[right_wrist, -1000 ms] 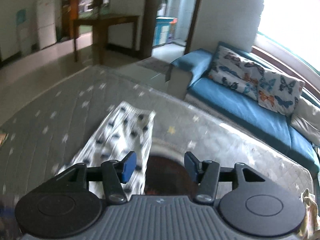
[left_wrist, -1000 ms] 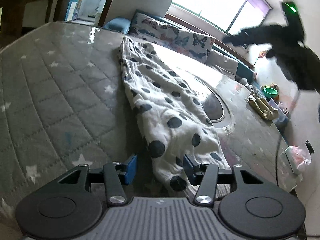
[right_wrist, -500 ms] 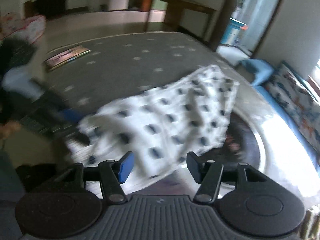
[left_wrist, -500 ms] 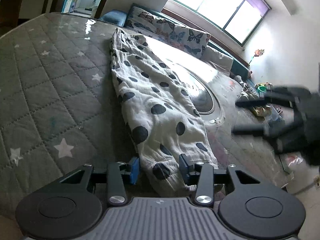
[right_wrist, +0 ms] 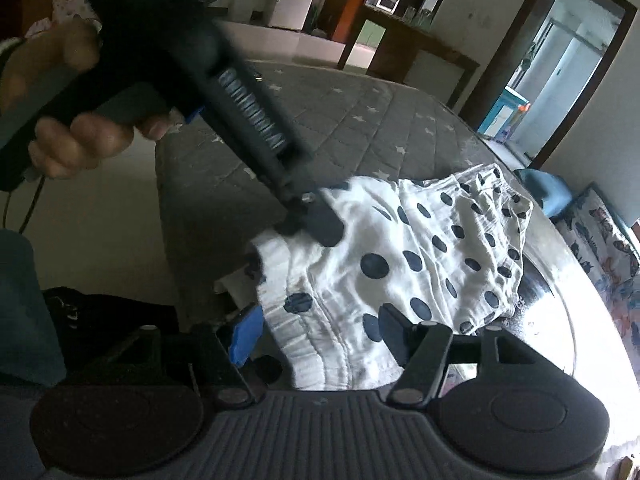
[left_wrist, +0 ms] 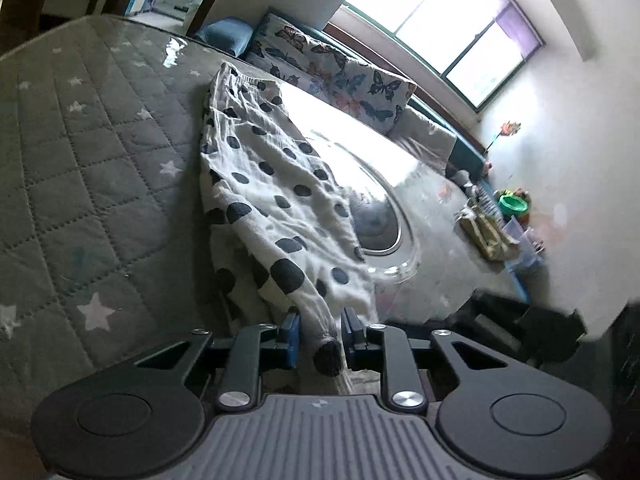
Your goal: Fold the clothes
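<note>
Left gripper [left_wrist: 318,338] jaws pinching polka-dot garment [left_wrist: 280,200] hem, garment stretched over grey quilted mattress [left_wrist: 80,160]

Grey quilted star-print mattress [left_wrist: 92,152] fills the foreground. Blue sofa [left_wrist: 224,34] with butterfly cushions [left_wrist: 340,76] runs along the window wall. Bright window [left_wrist: 440,20] backlights the room. Dark wooden table [right_wrist: 404,50] stands beside an open doorway [right_wrist: 560,60].

Both wrist views — low, close — share the polka-dot garment [left_wrist: 280,200].
</note>
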